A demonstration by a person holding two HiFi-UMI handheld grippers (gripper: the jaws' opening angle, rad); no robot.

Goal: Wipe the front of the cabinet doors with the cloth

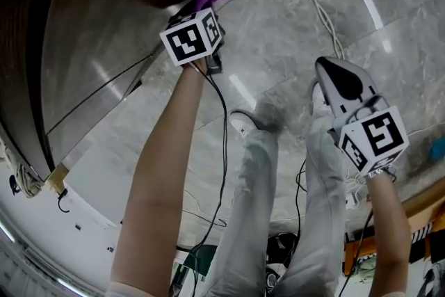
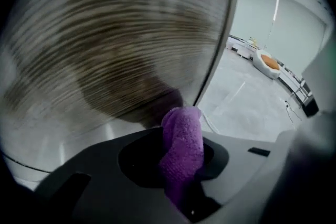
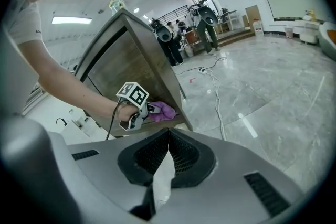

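Left tool (image 2: pixel 181 168) gripping cloth (image 2: pixel 182 136), at cabinet door (image 2: pixel 105 50) edge (open floor (image 2: pixel 241 107) beside)

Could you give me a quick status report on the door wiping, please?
Left gripper shut on purple cloth, at cabinet door lower corner. Right gripper shut, empty, held clear. Nothing on door front; white cable on floor nearby.

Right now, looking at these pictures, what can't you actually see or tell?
- Whether the purple cloth presses on the cabinet door: in the head view, the contact lies in shadow behind the left gripper.
- Dirt or streaks on the door: in the left gripper view, the surface is blurred.
- The door's far end: in the head view, it is lost in the dark left edge.
- What the people at the back are doing: in the right gripper view, they are too small.
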